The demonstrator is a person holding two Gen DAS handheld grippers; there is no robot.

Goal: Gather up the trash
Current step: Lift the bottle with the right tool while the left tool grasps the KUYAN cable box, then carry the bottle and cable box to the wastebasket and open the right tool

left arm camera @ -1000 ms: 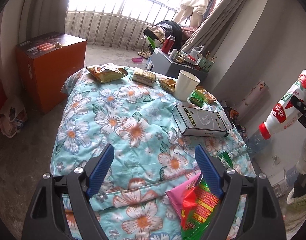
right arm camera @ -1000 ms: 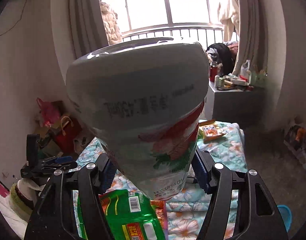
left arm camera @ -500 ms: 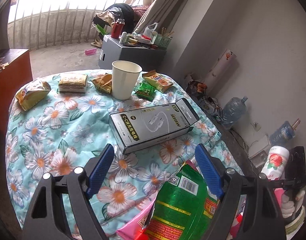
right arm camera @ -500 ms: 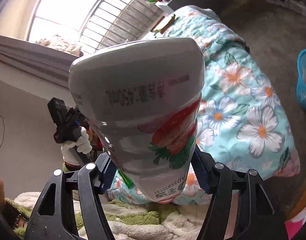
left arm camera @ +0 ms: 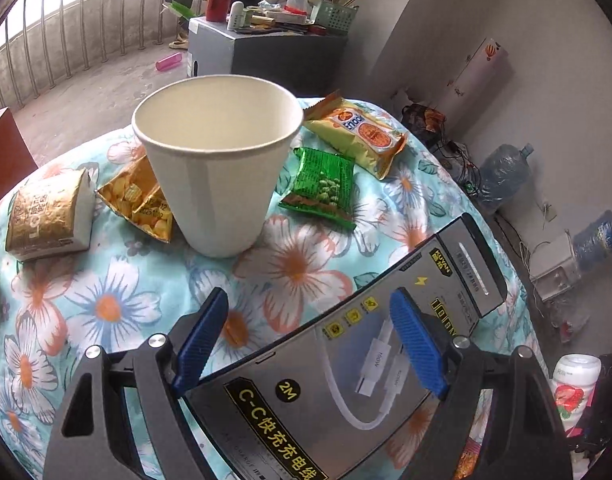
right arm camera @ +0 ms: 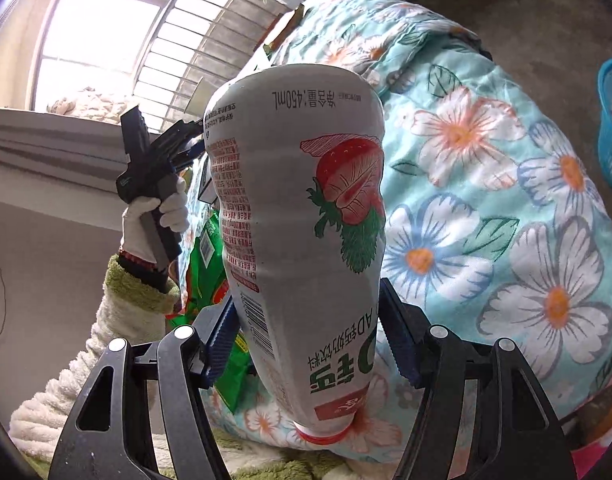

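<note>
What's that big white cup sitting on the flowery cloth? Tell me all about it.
The paper cup looks plain white, tapering from a wide rolled rim to a narrower base. It stands upright and seems empty, on the floral cloth. A yellow snack packet lies against its left side; a green packet lies just right. No claw touches it.

claws: our left claw (left arm camera: 308, 338) and right claw (right arm camera: 306, 344) have black angular frames, silver round screws, ribbed blue pads | hand: our left hand (right arm camera: 156, 216), beside the right claw's frame, wears a white glove | sleeve: fluffy cream sleeve (right arm camera: 86, 344), green cuff, below that glove
</note>
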